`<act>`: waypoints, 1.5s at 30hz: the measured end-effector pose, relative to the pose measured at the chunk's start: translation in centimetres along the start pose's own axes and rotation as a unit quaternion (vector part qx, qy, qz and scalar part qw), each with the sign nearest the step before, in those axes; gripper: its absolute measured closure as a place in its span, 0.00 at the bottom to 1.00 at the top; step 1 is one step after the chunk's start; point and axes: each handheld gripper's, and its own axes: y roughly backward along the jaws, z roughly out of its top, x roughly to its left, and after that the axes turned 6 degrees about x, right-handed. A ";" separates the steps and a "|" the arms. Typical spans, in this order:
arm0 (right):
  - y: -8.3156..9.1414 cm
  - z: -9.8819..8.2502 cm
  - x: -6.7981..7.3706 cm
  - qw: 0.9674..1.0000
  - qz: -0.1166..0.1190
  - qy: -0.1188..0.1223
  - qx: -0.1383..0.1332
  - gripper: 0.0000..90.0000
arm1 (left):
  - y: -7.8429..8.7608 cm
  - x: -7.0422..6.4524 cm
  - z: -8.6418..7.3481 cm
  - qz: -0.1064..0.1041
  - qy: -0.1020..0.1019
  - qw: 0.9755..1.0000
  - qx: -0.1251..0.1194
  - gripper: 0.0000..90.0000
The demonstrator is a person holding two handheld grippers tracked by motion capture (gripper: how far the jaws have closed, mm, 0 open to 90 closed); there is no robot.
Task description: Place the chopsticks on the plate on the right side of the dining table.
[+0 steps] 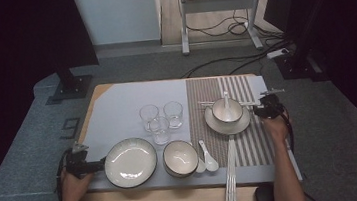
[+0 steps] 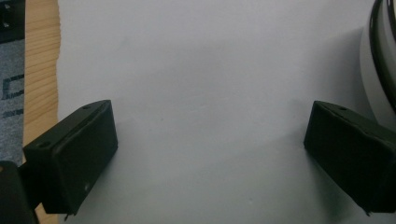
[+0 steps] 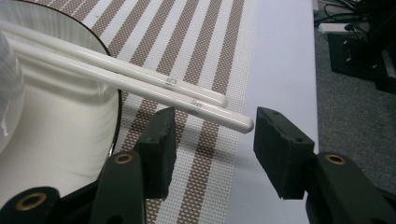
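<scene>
Right claw half-open, chopsticks tips just past its jaws, resting across the bowl on the plate. Centre both sticks, then squeeze. Left claw wide, empty, on the table.

Grey carpet floor all round the wooden table. Behind the table: pale wall, a desk w/ metal legs, black cables under it. Dark curtains left & right of the table; dim light.
</scene>
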 end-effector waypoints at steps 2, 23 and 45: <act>0.0 0.1 0.1 1.000 0.002 0.002 -0.003 0.54 | 0.0 0.0 0.0 0.000 0.000 1.000 0.000 0.03; 0.4 -1.2 0.1 1.000 -0.002 0.005 -0.014 0.65 | 0.0 0.0 0.0 0.000 0.000 1.000 0.000 0.03; 0.3 -0.8 0.6 1.000 0.013 0.019 -0.013 0.66 | 0.0 0.0 0.0 0.000 0.000 1.000 0.000 0.03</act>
